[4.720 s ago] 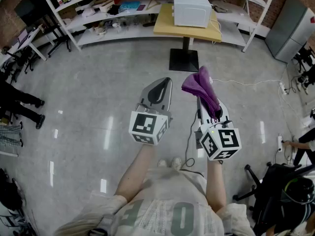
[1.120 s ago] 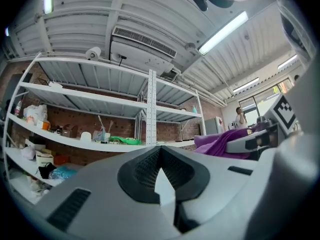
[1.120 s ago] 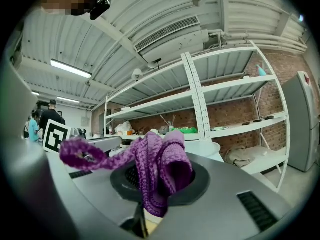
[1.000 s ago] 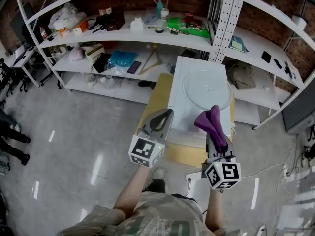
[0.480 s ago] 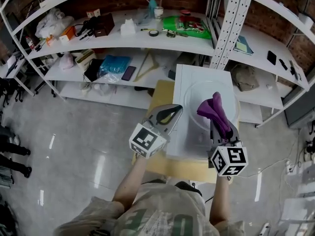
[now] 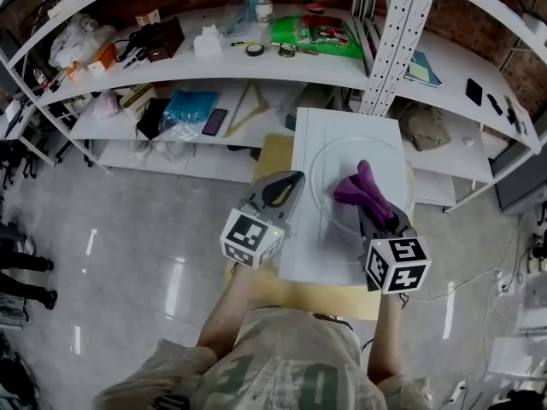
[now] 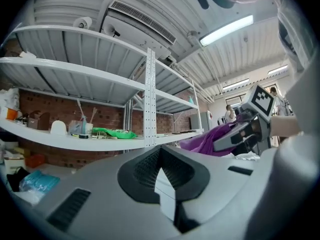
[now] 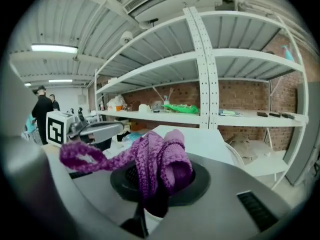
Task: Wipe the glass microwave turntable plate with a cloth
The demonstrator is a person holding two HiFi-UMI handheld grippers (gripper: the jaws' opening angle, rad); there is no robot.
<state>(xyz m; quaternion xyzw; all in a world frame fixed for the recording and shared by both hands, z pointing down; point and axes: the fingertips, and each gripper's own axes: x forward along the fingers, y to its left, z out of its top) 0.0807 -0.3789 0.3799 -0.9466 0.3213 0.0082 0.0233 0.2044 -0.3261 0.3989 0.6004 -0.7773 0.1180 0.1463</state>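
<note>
The clear glass turntable plate (image 6: 386, 162) lies flat on top of a white microwave (image 6: 309, 248). My right gripper (image 6: 369, 210) hovers over the plate's near half, shut on a purple knitted cloth (image 6: 362, 190) that bunches out of its jaws (image 8: 156, 160). I cannot tell whether the cloth touches the glass. My left gripper (image 6: 294, 178) is at the microwave's left edge, beside the plate, shut with nothing in it (image 7: 161, 170). In the left gripper view the cloth (image 7: 207, 140) and the right gripper (image 7: 241, 134) show to the right.
The microwave stands on a small wooden table (image 6: 267, 162). White shelving (image 6: 214, 62) packed with clutter runs behind it, with a perforated upright post (image 6: 381, 41) just past the plate. People stand at the far left (image 6: 19, 263). Grey floor lies to the left.
The view has closed in on the microwave. Both grippers have come in over its top, and the right one has carried the cloth lower, over the plate's near half.
</note>
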